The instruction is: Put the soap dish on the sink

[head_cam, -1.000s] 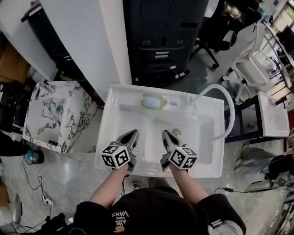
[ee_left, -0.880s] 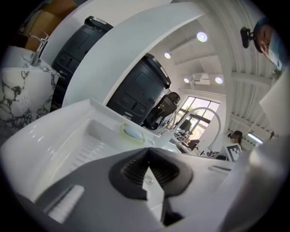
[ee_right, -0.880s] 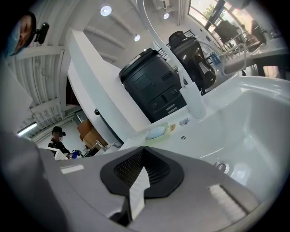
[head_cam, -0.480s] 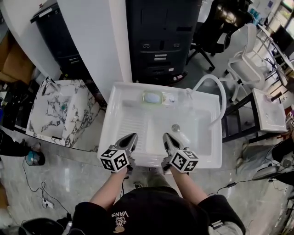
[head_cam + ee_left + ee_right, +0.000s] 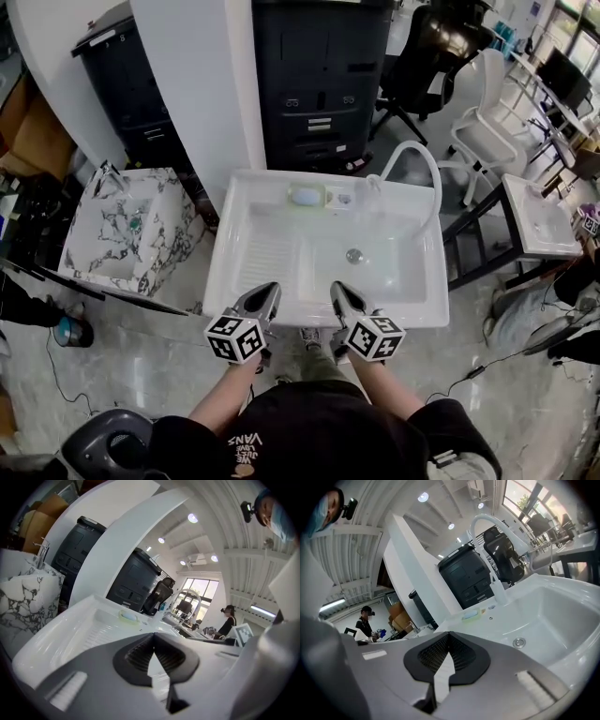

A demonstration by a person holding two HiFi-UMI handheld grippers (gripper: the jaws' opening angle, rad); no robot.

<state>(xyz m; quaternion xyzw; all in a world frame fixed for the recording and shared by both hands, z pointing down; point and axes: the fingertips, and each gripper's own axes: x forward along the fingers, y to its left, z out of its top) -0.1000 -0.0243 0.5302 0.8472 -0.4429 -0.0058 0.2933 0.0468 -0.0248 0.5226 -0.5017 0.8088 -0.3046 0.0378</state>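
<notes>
A pale green soap dish (image 5: 307, 196) with a light bar of soap in it rests on the back ledge of the white sink (image 5: 223, 246), just left of the tap. My left gripper (image 5: 267, 294) and right gripper (image 5: 337, 293) hover side by side over the sink's near rim, far from the dish. Both are shut with nothing between their jaws. In the left gripper view the dish (image 5: 128, 616) lies far beyond the shut left gripper (image 5: 152, 637). The right gripper view shows the dish (image 5: 471, 615) small on the ledge past the shut right gripper (image 5: 448, 637).
A curved white hose (image 5: 417, 164) arches from the tap, and a drain (image 5: 354, 255) sits in the right basin. A marble-patterned sink (image 5: 122, 232) stands left, a smaller white sink (image 5: 539, 220) right. Behind are a black cabinet (image 5: 319, 84), a white pillar (image 5: 192, 84) and office chairs (image 5: 487, 127).
Both grippers have drawn back from over the basin to its near rim, away from the soap dish. The head view has pulled back too and shows more floor.
</notes>
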